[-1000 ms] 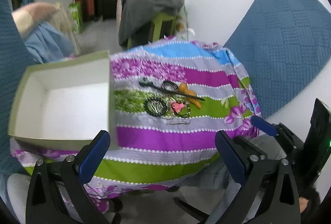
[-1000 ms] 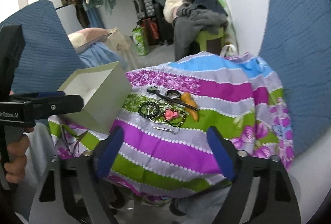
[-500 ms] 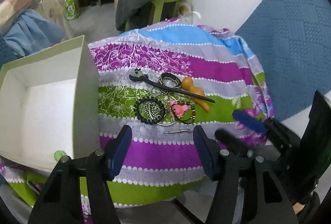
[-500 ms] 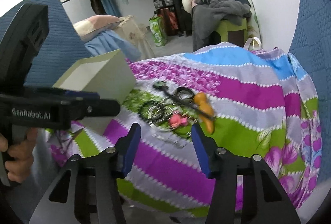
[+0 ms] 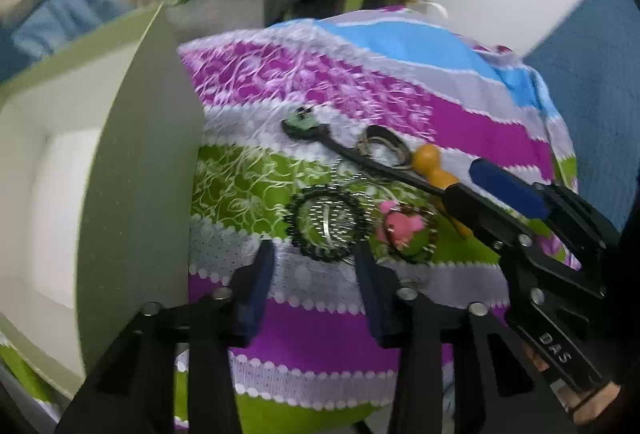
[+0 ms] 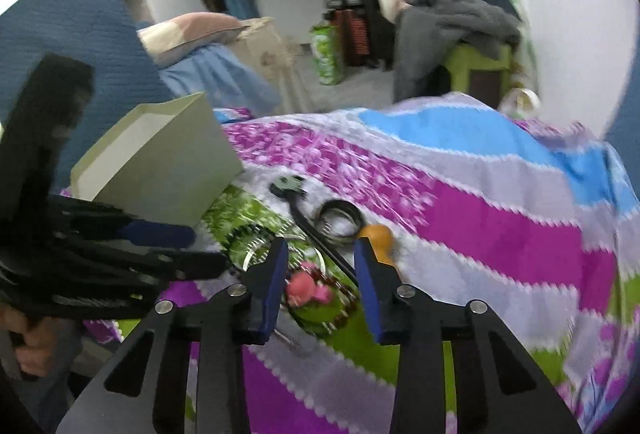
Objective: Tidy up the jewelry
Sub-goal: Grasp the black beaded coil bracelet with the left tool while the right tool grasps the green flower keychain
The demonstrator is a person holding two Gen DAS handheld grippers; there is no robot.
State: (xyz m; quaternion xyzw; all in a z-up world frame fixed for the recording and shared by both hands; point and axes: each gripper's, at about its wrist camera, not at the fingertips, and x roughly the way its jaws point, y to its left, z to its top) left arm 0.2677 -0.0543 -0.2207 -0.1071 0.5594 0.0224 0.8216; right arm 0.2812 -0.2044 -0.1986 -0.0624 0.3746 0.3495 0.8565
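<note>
Striped cloth (image 5: 400,105) covers the work surface, cluttered bedroom behind. Left of both tongs: open cardboard box (image 5: 132,169), nothing seen inside, though part of its floor is hidden. Left gripper (image 5: 314,266) is parted, holding nothing, tips just short of the black beaded bracelet (image 5: 328,220). Right of that, the pink charm bracelet (image 6: 316,292) lies between the fingers of the right gripper (image 6: 320,274), also parted and empty. Just beyond its tips: black hair stick (image 6: 316,230), dark ring (image 6: 340,218), orange wooden piece (image 6: 380,238).

Risks:
- Pieces overlap, so closing on one likely drags a neighbour or the thin chain.
- Soft cloth may bunch into the jaws.
- Both tongs converge on one cluster; they could collide.
- Motion blur, so aim is uncertain.
</note>
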